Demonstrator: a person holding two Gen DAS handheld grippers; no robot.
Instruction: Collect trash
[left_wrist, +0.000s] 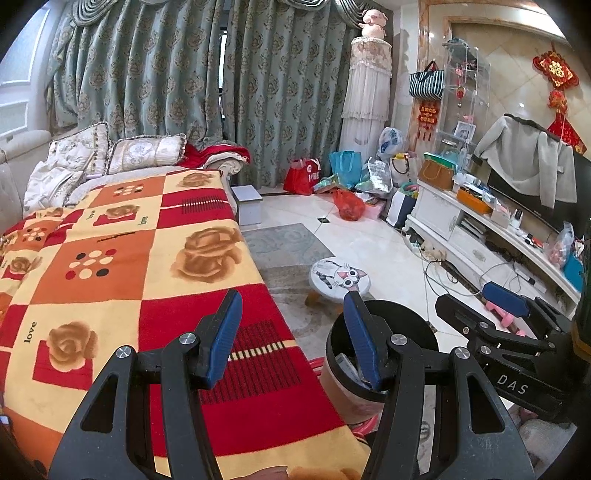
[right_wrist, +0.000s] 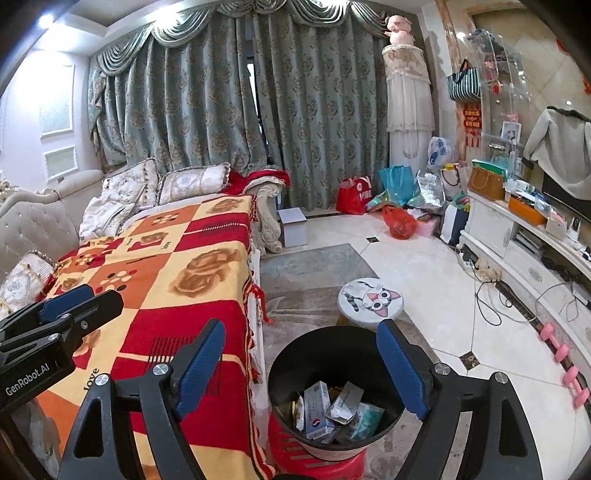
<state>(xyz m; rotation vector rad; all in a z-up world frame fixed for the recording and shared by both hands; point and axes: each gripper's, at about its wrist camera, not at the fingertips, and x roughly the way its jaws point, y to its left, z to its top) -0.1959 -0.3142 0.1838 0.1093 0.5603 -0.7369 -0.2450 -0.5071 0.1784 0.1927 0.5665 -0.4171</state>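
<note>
In the right wrist view, the right gripper (right_wrist: 301, 373) hangs over a black bin (right_wrist: 334, 391) at the lower middle of the frame, its blue-padded jaws spread wide with nothing between them. The bin stands on a red plastic stool (right_wrist: 317, 467) just beside the bed. Inside lies the trash: a white and blue box (right_wrist: 314, 410) with small print too fine to read, a crumpled silver wrapper (right_wrist: 345, 404) and a teal packet (right_wrist: 365, 421).

At the left edge of that frame the left gripper (right_wrist: 70, 306) shows from the side, its black body marked "GenRobot.AI". In the left wrist view the left gripper (left_wrist: 293, 336) has its jaws apart and empty, the right-hand pad standing in front of the bin (left_wrist: 384, 332) at the lower right; the other tool at the right edge reads "DAS".

The blanket (right_wrist: 192, 295) on the bed, checked in red, orange and cream with rose prints, carries the word "love" in several squares. A round stool with a cartoon cat face (right_wrist: 371, 299) stands on the floor beyond the bin. Near the curtains, a red bag (right_wrist: 352, 199) has white lettering that cannot be made out.
</note>
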